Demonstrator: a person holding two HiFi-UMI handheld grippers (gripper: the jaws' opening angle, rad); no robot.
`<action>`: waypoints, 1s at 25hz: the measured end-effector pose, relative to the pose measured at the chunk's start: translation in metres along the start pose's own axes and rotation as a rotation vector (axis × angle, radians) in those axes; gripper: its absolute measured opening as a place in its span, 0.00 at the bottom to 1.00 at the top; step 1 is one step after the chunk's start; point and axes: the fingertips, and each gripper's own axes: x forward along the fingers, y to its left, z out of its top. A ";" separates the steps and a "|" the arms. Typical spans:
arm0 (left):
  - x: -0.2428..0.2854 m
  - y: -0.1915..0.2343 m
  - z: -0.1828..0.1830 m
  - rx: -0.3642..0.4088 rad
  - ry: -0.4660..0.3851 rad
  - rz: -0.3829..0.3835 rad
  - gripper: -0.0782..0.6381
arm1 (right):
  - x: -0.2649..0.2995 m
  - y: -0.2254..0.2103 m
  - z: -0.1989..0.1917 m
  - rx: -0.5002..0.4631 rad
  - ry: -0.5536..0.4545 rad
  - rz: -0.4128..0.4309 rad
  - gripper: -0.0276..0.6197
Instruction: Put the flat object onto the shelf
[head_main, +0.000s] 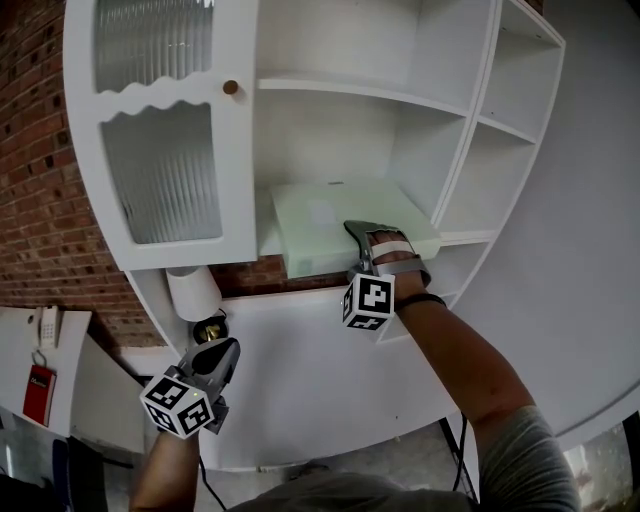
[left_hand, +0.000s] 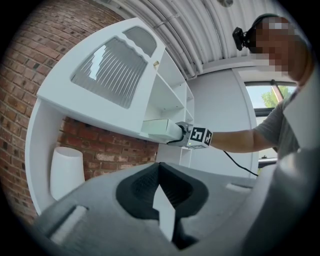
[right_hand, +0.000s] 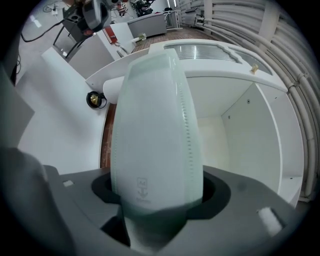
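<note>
The flat object, a pale green slab, lies on the lower shelf of a white cabinet, with its near edge overhanging the front. My right gripper is shut on that near edge, and in the right gripper view the slab fills the space between the jaws of my right gripper. The left gripper view shows the slab and my right gripper from the side. My left gripper hangs low at the left, away from the cabinet, jaws together and holding nothing.
A ribbed glass door with a wooden knob closes the cabinet's left part. Under it stand a white cylinder and a brass round fitting against a brick wall. Open compartments lie to the right.
</note>
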 end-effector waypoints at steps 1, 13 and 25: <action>0.002 0.001 0.000 -0.002 0.002 -0.001 0.11 | 0.004 0.000 0.001 0.010 -0.002 0.015 0.55; 0.022 0.007 -0.011 -0.004 0.019 -0.034 0.11 | 0.033 -0.001 0.005 0.061 -0.012 0.097 0.59; 0.031 0.012 -0.014 -0.009 0.026 -0.039 0.11 | 0.066 0.003 0.010 0.073 -0.006 0.218 0.76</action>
